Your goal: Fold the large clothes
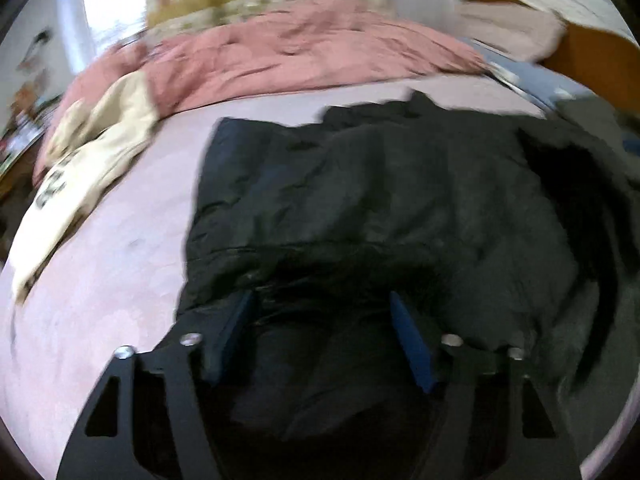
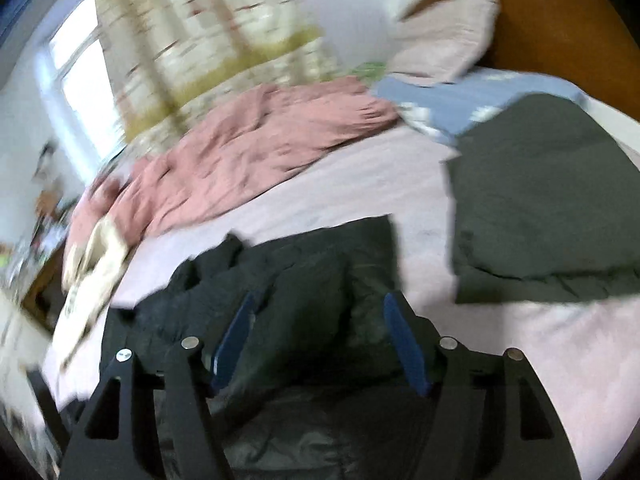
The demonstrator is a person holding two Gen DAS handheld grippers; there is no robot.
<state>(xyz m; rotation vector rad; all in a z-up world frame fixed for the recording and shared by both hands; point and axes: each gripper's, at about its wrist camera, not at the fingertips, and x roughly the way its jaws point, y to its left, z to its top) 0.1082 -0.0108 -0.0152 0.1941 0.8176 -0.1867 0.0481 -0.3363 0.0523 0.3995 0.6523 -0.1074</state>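
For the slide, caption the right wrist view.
Open right tongs over a black jacket on the pink bed.

Home bedrm: bed [image 1: 100, 300], curtains [image 2: 208, 40], pillow [image 2: 444, 40].

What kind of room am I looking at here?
Most likely a bedroom: a bed with a pale pink sheet, a rumpled pink quilt, a pillow by the wooden headboard, and curtains at a window.

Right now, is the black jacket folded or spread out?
Partly folded: the black jacket lies rumpled on the bed sheet, one side doubled over.
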